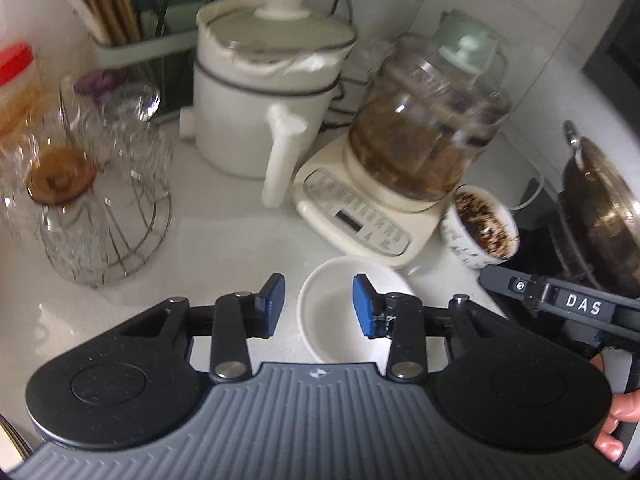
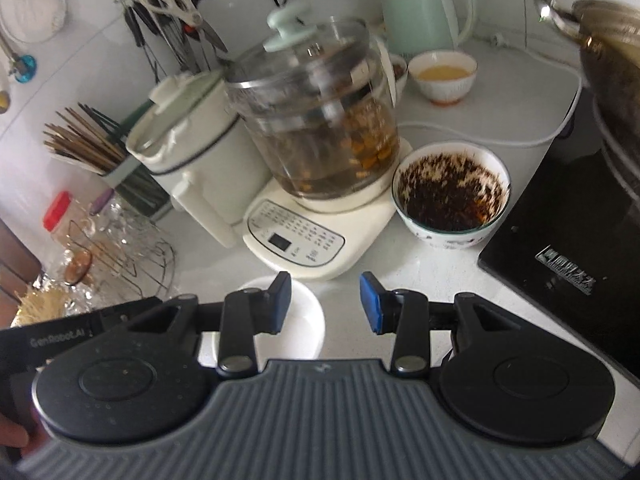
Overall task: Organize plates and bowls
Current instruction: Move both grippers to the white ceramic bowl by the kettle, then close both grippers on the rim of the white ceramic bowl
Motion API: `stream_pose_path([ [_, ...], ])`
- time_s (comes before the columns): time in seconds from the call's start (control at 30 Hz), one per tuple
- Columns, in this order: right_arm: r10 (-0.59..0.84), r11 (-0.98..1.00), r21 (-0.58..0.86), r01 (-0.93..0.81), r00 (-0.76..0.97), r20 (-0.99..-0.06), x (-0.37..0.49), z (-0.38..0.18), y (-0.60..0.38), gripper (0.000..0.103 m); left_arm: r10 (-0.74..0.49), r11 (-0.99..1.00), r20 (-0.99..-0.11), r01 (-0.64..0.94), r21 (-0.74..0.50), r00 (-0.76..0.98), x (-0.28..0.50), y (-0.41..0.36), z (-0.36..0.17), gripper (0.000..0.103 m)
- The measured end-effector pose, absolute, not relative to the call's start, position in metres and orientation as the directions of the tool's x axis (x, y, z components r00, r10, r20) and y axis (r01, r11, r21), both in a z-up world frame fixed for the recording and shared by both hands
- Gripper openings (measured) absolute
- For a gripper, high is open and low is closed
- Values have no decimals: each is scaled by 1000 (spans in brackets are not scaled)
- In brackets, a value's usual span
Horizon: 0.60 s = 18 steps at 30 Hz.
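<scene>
A small empty white bowl point(image 1: 340, 312) sits on the white counter in front of the kettle base. My left gripper point(image 1: 319, 305) is open just above it, its right pad point(image 1: 362, 306) over the bowl and its left pad outside the rim. The same bowl shows in the right wrist view point(image 2: 304, 320), under the left pad of my open, empty right gripper point(image 2: 325, 302). A patterned bowl of dark tea leaves point(image 2: 452, 196) stands right of the kettle base; it also shows in the left wrist view point(image 1: 482, 226). A bowl of yellow liquid point(image 2: 443, 76) sits further back.
A glass kettle on a cream base point(image 2: 316, 216), a white electric pot point(image 1: 264, 92), a mint kettle point(image 2: 424, 4), a wire rack of glasses point(image 1: 100, 200), a chopstick holder point(image 2: 88, 148), and a black induction hob point(image 2: 568, 248) carrying a steel pot point(image 2: 616, 68) crowd the counter.
</scene>
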State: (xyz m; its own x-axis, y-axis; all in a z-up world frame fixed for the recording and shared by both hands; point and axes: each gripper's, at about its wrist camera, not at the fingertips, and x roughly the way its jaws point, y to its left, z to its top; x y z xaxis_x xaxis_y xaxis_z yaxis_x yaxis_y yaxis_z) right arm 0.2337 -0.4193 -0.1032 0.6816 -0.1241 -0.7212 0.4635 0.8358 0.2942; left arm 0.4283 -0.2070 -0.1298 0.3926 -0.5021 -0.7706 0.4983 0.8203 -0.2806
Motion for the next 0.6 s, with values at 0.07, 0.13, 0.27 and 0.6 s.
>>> stream_pose_path([
  [0.07,-108,832,302,465,670,-734,240,-114,-424,41,-486,832,-789,475,-286,377,434,-209,-142,43],
  [0.13,-99,836,296,463,656,-749,248,-124,-427,41,-488,836,-800,451,-312,350,439,-209,-154,43],
  [0.27,-69,825,316,469,638,-767,261,-136,-435,43,-477,841,-819,435,-321,318,444,-211,-173,43],
  [0.6,54,814,384,436,601,-797,282,-168,-438,41,-457,857,-849,388,-340,264,455,-216,-202,43],
])
